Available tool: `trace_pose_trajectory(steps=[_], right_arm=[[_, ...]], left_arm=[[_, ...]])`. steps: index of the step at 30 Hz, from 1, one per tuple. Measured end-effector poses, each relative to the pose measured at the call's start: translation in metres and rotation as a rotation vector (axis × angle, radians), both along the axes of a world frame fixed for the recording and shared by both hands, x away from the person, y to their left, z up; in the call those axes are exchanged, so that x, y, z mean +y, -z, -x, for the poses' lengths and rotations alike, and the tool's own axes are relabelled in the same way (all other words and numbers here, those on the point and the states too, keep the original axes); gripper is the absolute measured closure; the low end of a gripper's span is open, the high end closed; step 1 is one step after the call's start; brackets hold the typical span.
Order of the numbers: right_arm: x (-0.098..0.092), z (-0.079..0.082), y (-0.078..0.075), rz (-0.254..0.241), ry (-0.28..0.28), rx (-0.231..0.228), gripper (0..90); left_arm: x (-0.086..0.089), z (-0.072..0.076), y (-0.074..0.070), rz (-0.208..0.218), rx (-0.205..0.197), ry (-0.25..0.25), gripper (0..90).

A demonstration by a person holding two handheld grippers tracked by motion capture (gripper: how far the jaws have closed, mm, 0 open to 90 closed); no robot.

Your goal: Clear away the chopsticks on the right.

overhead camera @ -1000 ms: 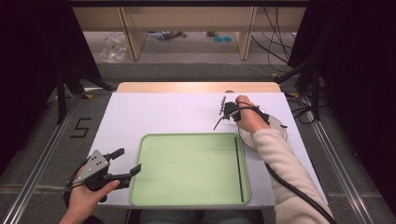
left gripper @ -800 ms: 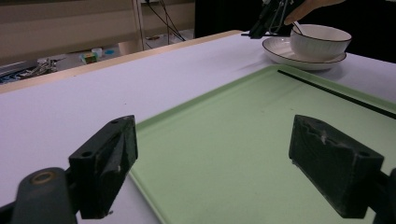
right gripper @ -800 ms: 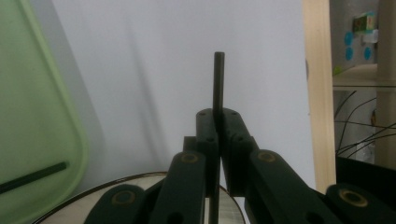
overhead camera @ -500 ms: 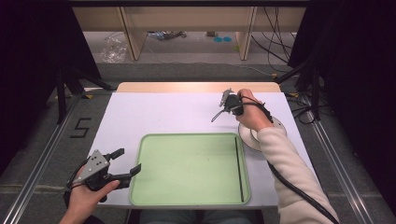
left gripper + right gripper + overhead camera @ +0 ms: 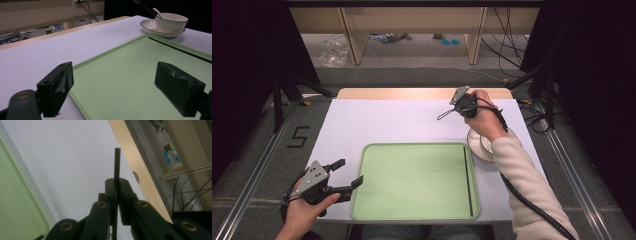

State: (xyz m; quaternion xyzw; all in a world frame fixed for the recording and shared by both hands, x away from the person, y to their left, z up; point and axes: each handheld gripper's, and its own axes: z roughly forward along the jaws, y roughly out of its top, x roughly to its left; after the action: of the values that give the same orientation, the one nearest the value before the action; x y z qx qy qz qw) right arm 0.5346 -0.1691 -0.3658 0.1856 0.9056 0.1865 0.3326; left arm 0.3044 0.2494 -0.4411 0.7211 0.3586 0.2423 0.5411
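My right gripper point(image 5: 462, 103) hangs above the white table's far right part, shut on a thin black stick point(image 5: 116, 165) that pokes out past its jaws. A second black stick point(image 5: 467, 180) lies along the right side of the green tray point(image 5: 412, 210). Right of the tray stands a white bowl point(image 5: 171, 22) with a spoon point(image 5: 157, 11) in it, on a saucer point(image 5: 150, 25); in the high view the right forearm partly covers them. My left gripper point(image 5: 351, 171) rests open at the tray's near left corner, its jaws wide apart and empty point(image 5: 115, 82).
The white table top point(image 5: 387, 122) ends in a wooden strip point(image 5: 412, 93) at the far edge. Beyond it are shelf legs, cables and small items on the floor. Metal rails run along both sides of the table.
The right hand has risen from just above the bowl and saucer, carrying the black stick higher over the table. The left hand and gripper have stayed in place.
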Motion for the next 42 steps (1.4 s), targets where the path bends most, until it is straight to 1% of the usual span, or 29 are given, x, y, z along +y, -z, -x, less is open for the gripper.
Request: trace_pose_trajectory(steps=[1, 6, 7, 13, 14, 15, 16, 17, 19, 22, 23, 24, 25, 27, 28, 29, 30, 31, 32, 33, 34, 35, 36, 37, 38, 39, 40, 41, 42], right_arm=[[0.0, 0.001, -0.002, -0.019, 0.003, -0.002, 88.0], [0.001, 0.004, -0.009, -0.06, 0.014, -0.014, 88.0], [0.002, 0.005, -0.011, -0.078, 0.015, -0.008, 88.0], [0.001, 0.008, -0.019, -0.156, 0.037, -0.026, 88.0], [0.0, 0.008, -0.021, -0.183, 0.045, -0.032, 88.0], [0.0, 0.009, -0.022, -0.217, 0.064, -0.027, 88.0], [-0.001, 0.009, -0.023, -0.227, 0.056, -0.037, 88.0], [-0.001, 0.01, -0.025, -0.253, 0.067, -0.044, 88.0], [-0.002, 0.011, -0.027, -0.289, 0.08, -0.053, 88.0], [-0.004, 0.012, -0.031, -0.354, 0.105, -0.048, 88.1], [-0.005, 0.013, -0.032, -0.368, 0.109, -0.045, 88.1], [-0.006, 0.014, -0.033, -0.399, 0.121, -0.047, 88.1], [-0.007, 0.014, -0.035, -0.418, 0.122, -0.044, 88.1], [-0.008, 0.016, -0.037, -0.477, 0.153, -0.036, 88.1], [-0.008, 0.017, -0.039, -0.505, 0.165, -0.012, 88.1], [-0.009, 0.018, -0.04, -0.528, 0.177, -0.008, 88.1], [-0.009, 0.021, -0.041, -0.54, 0.201, 0.023, 88.1], [-0.01, 0.021, -0.043, -0.547, 0.208, 0.037, 88.1], [-0.01, 0.024, -0.045, -0.59, 0.28, 0.095, 88.1], [-0.01, 0.027, -0.046, -0.596, 0.346, 0.121, 88.1], [-0.01, 0.03, -0.048, -0.556, 0.411, 0.141, 88.0], [-0.011, 0.033, -0.049, -0.599, 0.481, 0.19, 88.1], [-0.013, 0.034, -0.049, -0.697, 0.53, 0.248, 88.1], [-0.018, 0.033, -0.05, -0.733, 0.522, 0.244, 88.1], [-0.021, 0.035, -0.056, -0.707, 0.553, 0.229, 88.2], [-0.024, 0.036, -0.059, -0.712, 0.557, 0.234, 88.2], [-0.025, 0.037, -0.06, -0.717, 0.557, 0.262, 88.2], [-0.027, 0.037, -0.058, -0.709, 0.531, 0.257, 88.2], [-0.026, 0.04, -0.055, -0.701, 0.557, 0.285, 88.2]], left_arm=[[0.0, 0.0, 0.0, 0.0, 0.0, 0.0, 15.3], [0.0, 0.0, 0.0, -0.002, 0.001, 0.0, 15.3], [0.0, 0.0, 0.0, -0.004, 0.003, -0.001, 15.3], [0.0, 0.0, 0.0, -0.001, 0.0, 0.0, 15.3], [0.0, 0.0, 0.0, -0.001, 0.0, 0.0, 15.3], [0.0, 0.0, 0.0, -0.001, 0.0, 0.0, 15.3], [0.0, 0.0, 0.0, 0.0, 0.0, 0.0, 15.3], [0.0, 0.0, 0.0, -0.001, 0.0, 0.0, 15.3], [0.0, 0.0, 0.0, -0.001, 0.0, 0.0, 15.3], [0.0, 0.0, 0.0, 0.0, 0.0, -0.001, 15.3], [0.0, 0.0, 0.0, -0.001, 0.0, 0.0, 15.3], [0.0, 0.0, 0.0, 0.0, 0.0, 0.0, 15.3], [0.0, 0.0, 0.0, -0.001, 0.0, 0.0, 15.3], [0.0, 0.0, 0.0, -0.001, 0.0, 0.0, 15.3], [0.0, 0.0, 0.0, -0.002, 0.0, 0.0, 15.3], [0.0, 0.0, 0.0, -0.001, 0.001, 0.0, 15.3], [0.0, 0.0, 0.0, -0.001, 0.001, 0.0, 15.3], [0.0, 0.0, 0.0, -0.001, 0.001, 0.0, 15.3], [0.0, 0.0, 0.0, -0.001, 0.001, 0.0, 15.3], [0.0, 0.0, 0.0, -0.001, 0.001, 0.0, 15.3], [0.0, 0.0, 0.0, -0.001, 0.0, 0.0, 15.3], [0.0, 0.0, 0.0, -0.001, 0.0, 0.0, 15.3], [0.0, 0.0, 0.0, -0.001, 0.0, 0.001, 15.3], [0.0, 0.0, 0.0, 0.001, 0.002, -0.001, 15.3], [0.0, 0.0, 0.0, 0.002, 0.002, -0.001, 15.3], [0.0, 0.0, 0.0, -0.004, -0.003, 0.002, 15.3], [0.0, 0.0, 0.0, -0.005, -0.003, 0.002, 15.3], [0.0, 0.0, 0.0, 0.0, 0.0, -0.001, 15.3], [0.0, 0.0, 0.0, 0.002, 0.001, -0.002, 15.3]])
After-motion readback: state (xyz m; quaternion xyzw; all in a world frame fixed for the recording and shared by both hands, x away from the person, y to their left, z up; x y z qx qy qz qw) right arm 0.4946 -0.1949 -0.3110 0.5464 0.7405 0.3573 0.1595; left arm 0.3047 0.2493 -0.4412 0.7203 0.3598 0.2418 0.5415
